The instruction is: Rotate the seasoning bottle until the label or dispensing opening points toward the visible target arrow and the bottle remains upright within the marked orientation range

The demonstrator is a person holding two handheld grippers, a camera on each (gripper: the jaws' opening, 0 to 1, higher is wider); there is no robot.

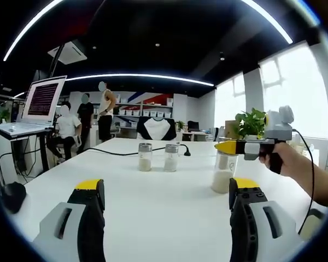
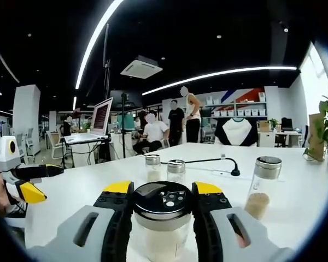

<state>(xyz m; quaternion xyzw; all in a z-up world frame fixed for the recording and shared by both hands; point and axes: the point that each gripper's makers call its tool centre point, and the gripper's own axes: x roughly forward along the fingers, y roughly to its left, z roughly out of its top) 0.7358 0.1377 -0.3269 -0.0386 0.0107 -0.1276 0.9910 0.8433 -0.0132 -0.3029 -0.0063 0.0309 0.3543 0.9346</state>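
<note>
A clear seasoning bottle (image 2: 163, 218) with white grains and a dark perforated lid stands upright on the white table (image 2: 295, 202), and my right gripper (image 2: 163, 192) is shut on it just under the lid. From the left gripper view the same bottle (image 1: 223, 176) stands at the right, with the right gripper (image 1: 226, 147) clamped near its top and a hand behind it. My left gripper (image 1: 168, 188) is open, low over the table (image 1: 153, 202), with nothing between its jaws. It also appears open at the left edge of the right gripper view (image 2: 41, 182).
Two small shakers (image 1: 145, 157) (image 1: 171, 158) stand mid-table by a black cable (image 1: 112, 152). A taller bottle with brownish contents (image 2: 261, 188) stands right of the held one. A laptop on a stand (image 1: 38, 106), a plant (image 1: 250, 123) and several people are beyond the table.
</note>
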